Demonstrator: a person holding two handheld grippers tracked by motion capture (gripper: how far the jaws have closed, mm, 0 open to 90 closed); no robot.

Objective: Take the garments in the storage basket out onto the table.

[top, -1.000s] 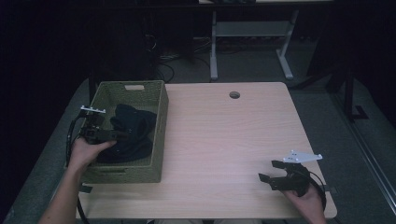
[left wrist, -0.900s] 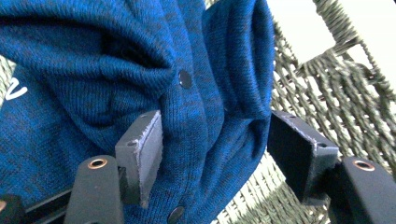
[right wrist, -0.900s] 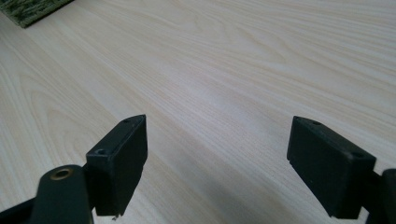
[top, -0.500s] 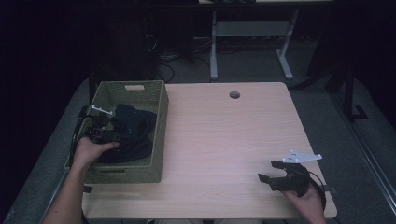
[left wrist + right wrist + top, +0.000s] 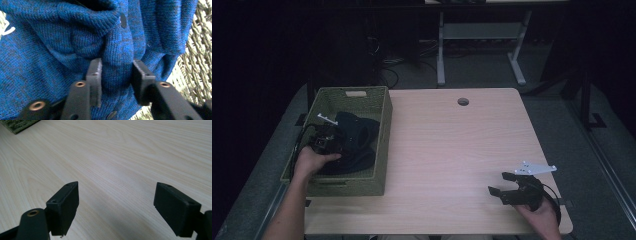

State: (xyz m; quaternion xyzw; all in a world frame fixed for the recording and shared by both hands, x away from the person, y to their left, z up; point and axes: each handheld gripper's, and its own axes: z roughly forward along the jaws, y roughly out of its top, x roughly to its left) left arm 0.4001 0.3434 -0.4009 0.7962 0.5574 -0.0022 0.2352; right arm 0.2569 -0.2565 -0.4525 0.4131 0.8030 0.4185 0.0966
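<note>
Your left gripper (image 5: 116,75) has just been closing its jaws since the earlier frames, and a fold of the blue knitted garment (image 5: 62,42) now sits pinched between the two pads; your left hand (image 5: 312,161) has barely shifted inside the basket, and your right hand (image 5: 539,220) has stayed where it was.

Largest first: the wooden table (image 5: 452,145) runs across the high view, pale and bare over most of its top, with a small round cable hole (image 5: 463,101) near its far edge. At its left end stands the green woven basket (image 5: 384,120), rectangular, with a handle slot in its far wall. Your garment lies bunched inside that basket, dark in the high view, plainly blue knit with dark buttons (image 5: 123,20) in the left gripper view, where basket weave shows at the right edge behind the cloth.

Your left gripper reaches down into the basket from its near left side, clamped on a raised ridge of the knit just below a button. The pads press the fabric from both sides.

Your right gripper (image 5: 504,184) rests low over the near right corner of the table, well apart from the basket. Its jaws stand wide apart with nothing but bare wood grain between them, and a corner of the basket shows far off at top left of the right gripper view.
</note>
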